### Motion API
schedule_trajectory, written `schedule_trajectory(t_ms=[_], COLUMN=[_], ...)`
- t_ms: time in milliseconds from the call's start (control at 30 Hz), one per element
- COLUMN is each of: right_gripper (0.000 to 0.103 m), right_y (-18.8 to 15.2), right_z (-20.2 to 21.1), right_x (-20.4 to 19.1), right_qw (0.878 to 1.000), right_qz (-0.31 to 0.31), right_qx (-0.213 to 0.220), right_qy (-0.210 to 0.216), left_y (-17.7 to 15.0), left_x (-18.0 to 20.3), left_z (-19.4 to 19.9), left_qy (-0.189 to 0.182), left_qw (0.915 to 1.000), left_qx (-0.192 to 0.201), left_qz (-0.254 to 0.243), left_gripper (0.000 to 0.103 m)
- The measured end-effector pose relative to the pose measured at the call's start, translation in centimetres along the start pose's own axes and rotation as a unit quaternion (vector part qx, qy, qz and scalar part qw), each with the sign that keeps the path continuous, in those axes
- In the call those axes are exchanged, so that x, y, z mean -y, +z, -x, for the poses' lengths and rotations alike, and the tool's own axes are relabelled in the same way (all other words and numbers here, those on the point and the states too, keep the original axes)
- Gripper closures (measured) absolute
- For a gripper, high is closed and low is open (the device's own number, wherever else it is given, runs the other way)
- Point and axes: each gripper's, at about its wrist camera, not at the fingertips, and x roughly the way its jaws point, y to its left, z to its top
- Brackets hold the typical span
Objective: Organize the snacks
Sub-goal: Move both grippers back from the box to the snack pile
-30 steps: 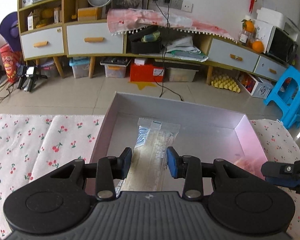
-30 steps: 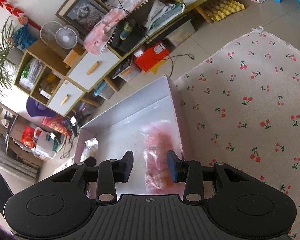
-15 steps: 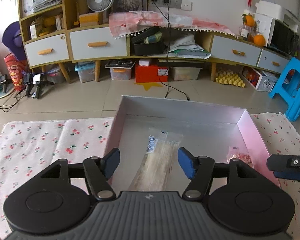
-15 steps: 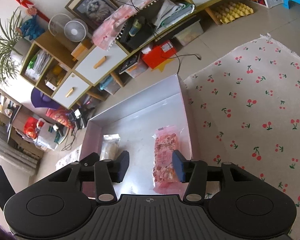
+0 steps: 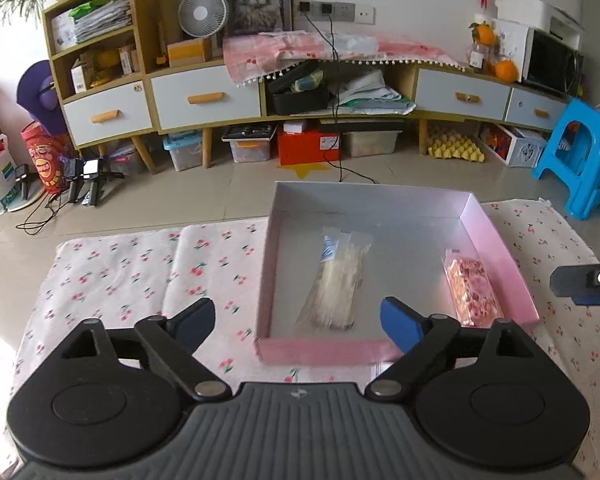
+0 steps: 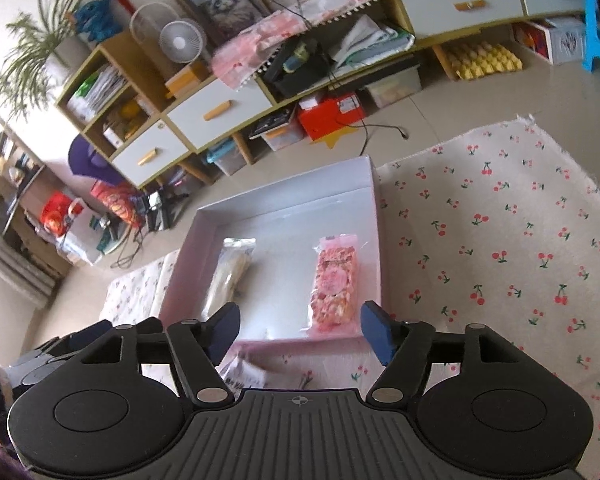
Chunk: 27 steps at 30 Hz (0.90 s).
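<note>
A shallow pink box (image 5: 320, 352) (image 6: 376, 216) with a silvery floor sits on the cherry-print cloth. Inside lie two clear packets: a pale white snack (image 5: 338, 280) (image 6: 230, 276) near the middle and a pink snack (image 5: 474, 290) (image 6: 336, 280) by the right wall. My left gripper (image 5: 298, 322) hovers over the box's near edge, jaws opening, nothing between them. My right gripper (image 6: 300, 332) hangs above the near edge too, jaws opening and empty; its finger (image 5: 584, 280) shows at the right of the left wrist view.
The cherry-print cloth (image 6: 500, 240) (image 5: 140, 272) spreads on both sides of the box. Another packet (image 6: 244, 376) lies on the cloth just in front of the box. Beyond are tiled floor, a long cabinet (image 5: 204, 100) and a blue stool (image 5: 580, 156).
Both grippers opened, let go of their packets and drew back and up. The white and the pink snack now lie free in the box.
</note>
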Motion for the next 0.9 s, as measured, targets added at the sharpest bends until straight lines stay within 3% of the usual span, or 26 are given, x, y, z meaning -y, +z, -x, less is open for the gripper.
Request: schedule_trajectory(t_ms=[100, 233, 533, 900], right_gripper=[0.03, 0.026, 0.02, 0.02], right_y=[-0.6, -1.6, -4.0, -7.0], right_z=[1.0, 1.7, 2.6, 2.4], right_x=[-0.7, -1.4, -2.1, -1.9], right_qw=[1.0, 1.0, 0.998, 0.984], right_qz=[0.009, 0.024, 0.064, 0.17], right_qx=[0.001, -0.001, -0.005, -0.042], right_qy=[0.004, 0.0, 0.006, -0.022], left_y=[-0.4, -1.1, -3.4, -6.8], left_x=[-0.4, -0.9, -1.7, -1.5], left_z=[0.9, 1.9, 3.3, 4.3], left_qy=[0.011, 0.028, 0.06, 0.005], left_qw=[0.9999, 0.9996, 0.9978, 0.999], left_qx=[0.003, -0.001, -0.028, -0.029], left_qz=[0.001, 0.003, 0.009, -0.033], left_gripper=[0.004, 0.001, 0.001, 0.001])
